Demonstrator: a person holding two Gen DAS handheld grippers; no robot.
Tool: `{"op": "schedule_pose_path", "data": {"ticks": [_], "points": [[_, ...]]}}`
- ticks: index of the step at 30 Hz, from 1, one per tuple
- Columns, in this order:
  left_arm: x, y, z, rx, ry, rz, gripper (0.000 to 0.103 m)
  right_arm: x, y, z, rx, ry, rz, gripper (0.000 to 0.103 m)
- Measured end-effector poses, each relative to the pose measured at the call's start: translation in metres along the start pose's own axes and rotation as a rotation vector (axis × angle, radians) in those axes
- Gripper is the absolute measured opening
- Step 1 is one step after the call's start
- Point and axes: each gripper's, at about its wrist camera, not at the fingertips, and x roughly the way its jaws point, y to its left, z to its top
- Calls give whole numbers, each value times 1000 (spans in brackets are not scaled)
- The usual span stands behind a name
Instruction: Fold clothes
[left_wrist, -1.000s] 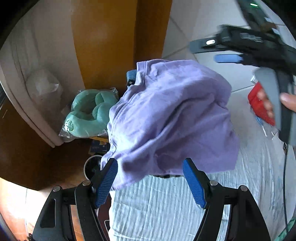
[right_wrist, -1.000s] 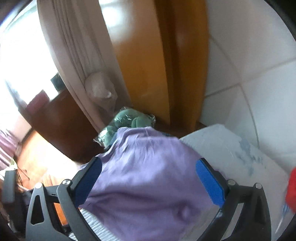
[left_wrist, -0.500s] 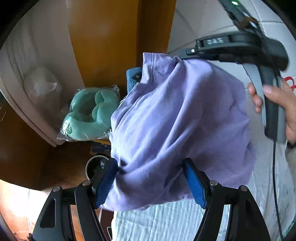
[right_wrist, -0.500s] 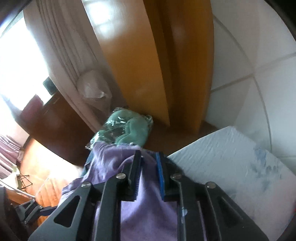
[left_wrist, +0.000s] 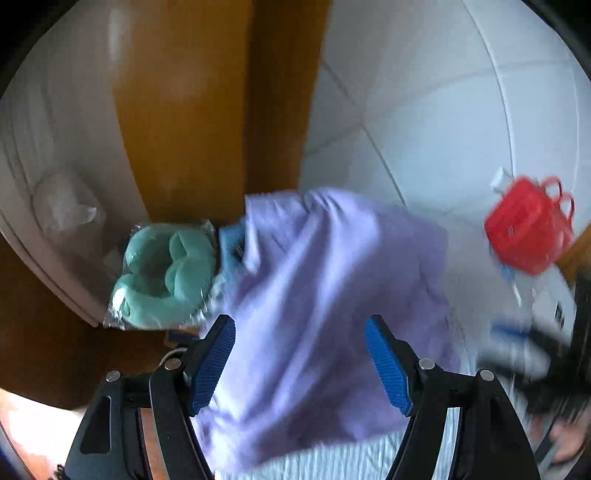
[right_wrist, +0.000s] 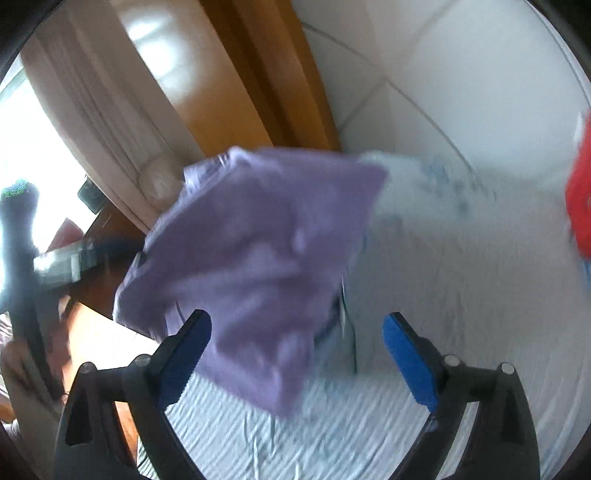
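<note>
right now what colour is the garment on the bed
Lilac purple, plain with no pattern. The garment shows best in the right wrist view.

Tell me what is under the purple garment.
Under the purple garment a blue fabric edge peeks out at its left, resting on the pale striped bedsheet. What that blue piece is stays covered.

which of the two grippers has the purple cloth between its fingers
The left gripper: the purple garment fills its gap. The right gripper's opening jaws have only its edge.
</note>
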Motion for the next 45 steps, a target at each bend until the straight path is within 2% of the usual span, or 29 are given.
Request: {"op": "schedule_pose_path", "data": {"ticks": [2, 6, 7, 8, 9, 11, 12, 14, 16, 17, 18, 19, 21, 22, 25, 28, 31, 35, 41, 45], "points": [[5, 11, 14, -25, -3, -4, 73, 7, -2, -9, 29, 12, 12, 93], [44, 14, 24, 35, 56, 66, 73, 21, -7, -11, 66, 24, 45, 93], [57, 15, 23, 51, 84, 74, 67, 23, -6, -8, 71, 29, 53, 93], [66, 13, 20, 74, 95, 73, 28, 29, -3, -6, 69, 40, 59, 91], [74, 12, 18, 103, 106, 102, 17, 37, -1, -5, 56, 56, 58, 77], [76, 18, 18, 114, 84, 189, 13, 55, -2, -7, 25, 103, 2, 51], [74, 27, 22, 98, 65, 237, 13, 63, -3, -8, 28, 129, 0, 51], [74, 39, 26, 71, 69, 242, 17, 77, -6, -8, 46, 151, 1, 51], [71, 45, 27, 56, 83, 208, 18, 79, -5, -6, 44, 148, 2, 51], [64, 45, 27, 41, 82, 167, 18, 77, -4, -5, 44, 143, 5, 52], [54, 43, 26, 30, 65, 136, 19, 73, -3, -4, 44, 135, 9, 57], [45, 41, 25, 27, 48, 131, 20, 66, -1, -5, 38, 118, 11, 74], [18, 29, 19, 41, -5, 137, 25, 49, 3, -5, 26, 83, 3, 98], [9, 24, 16, 49, -12, 137, 30, 40, 5, -7, 19, 57, -6, 103], [-13, -2, -6, 101, -11, 125, 43, 12, 13, -13, 8, 5, -18, 103], [-23, -26, -32, 142, -12, 147, 48, -1, 20, -23, 6, -4, -34, 103], [-23, -42, -56, 147, 17, 103, 48, -8, 29, -36, -3, 7, -82, 103], [-20, -52, -77, 148, 50, 109, 48, -10, 33, -52, 6, 30, -107, 103], [-23, -55, -84, 138, 53, 104, 48, -16, 43, -60, 2, 21, -123, 103], [-32, -59, -83, 155, 22, 126, 48, -18, 43, -60, 11, 16, -125, 103]]}}
